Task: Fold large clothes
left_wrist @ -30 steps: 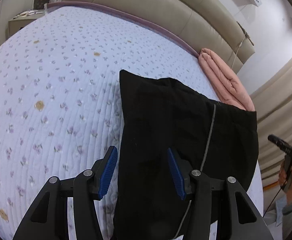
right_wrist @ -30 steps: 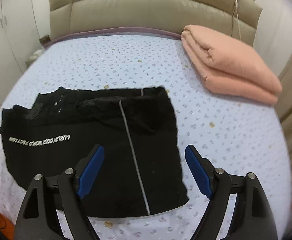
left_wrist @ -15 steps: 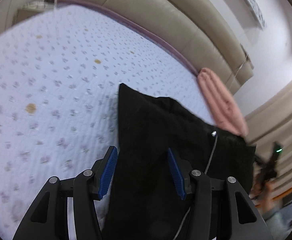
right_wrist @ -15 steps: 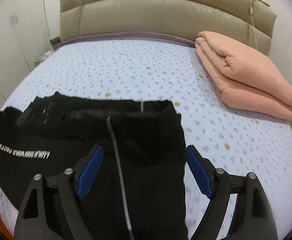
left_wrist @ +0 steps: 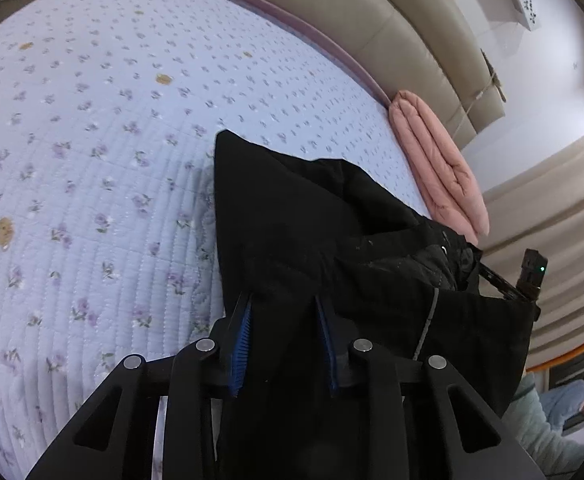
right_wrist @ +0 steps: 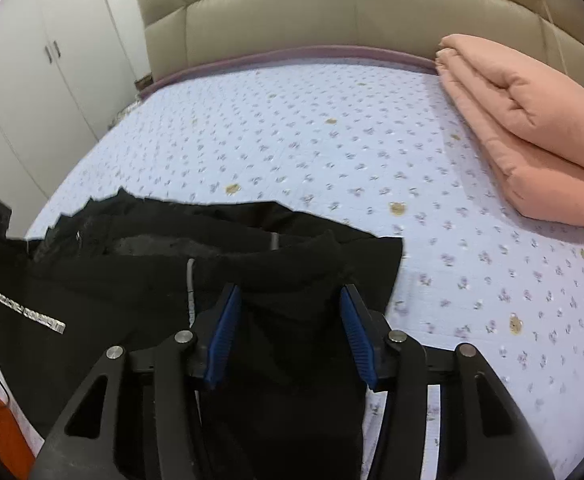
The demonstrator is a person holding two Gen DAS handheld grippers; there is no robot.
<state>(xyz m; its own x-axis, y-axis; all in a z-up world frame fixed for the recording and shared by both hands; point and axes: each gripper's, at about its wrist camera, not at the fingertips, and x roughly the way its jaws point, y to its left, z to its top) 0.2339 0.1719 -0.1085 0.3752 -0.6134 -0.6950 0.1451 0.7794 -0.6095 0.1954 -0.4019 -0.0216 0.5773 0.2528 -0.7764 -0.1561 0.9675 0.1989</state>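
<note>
Black cloth fills the space between both tools' pads: the garment (right_wrist: 139,292) lies on the bed (right_wrist: 332,152), part folded, its near edge bunched up into the jaws. The left tool (left_wrist: 283,312) has just been closing and its blue pads (left_wrist: 243,336) pinch a ridge of fabric near that tool's side of the edge. The right tool (right_wrist: 289,316) has also been closing, a fold rising between its pads (right_wrist: 223,332), which look to press its sides, though how firm that grip is I cannot tell. A pink quilt (right_wrist: 532,132) sits well beyond the right tool, toward the headboard.

To do this step well, both grips should catch every layer at matching spots along the edge, then lift together and level, carrying the edge forward so the fold lands square without dragging the lower layers.
</note>
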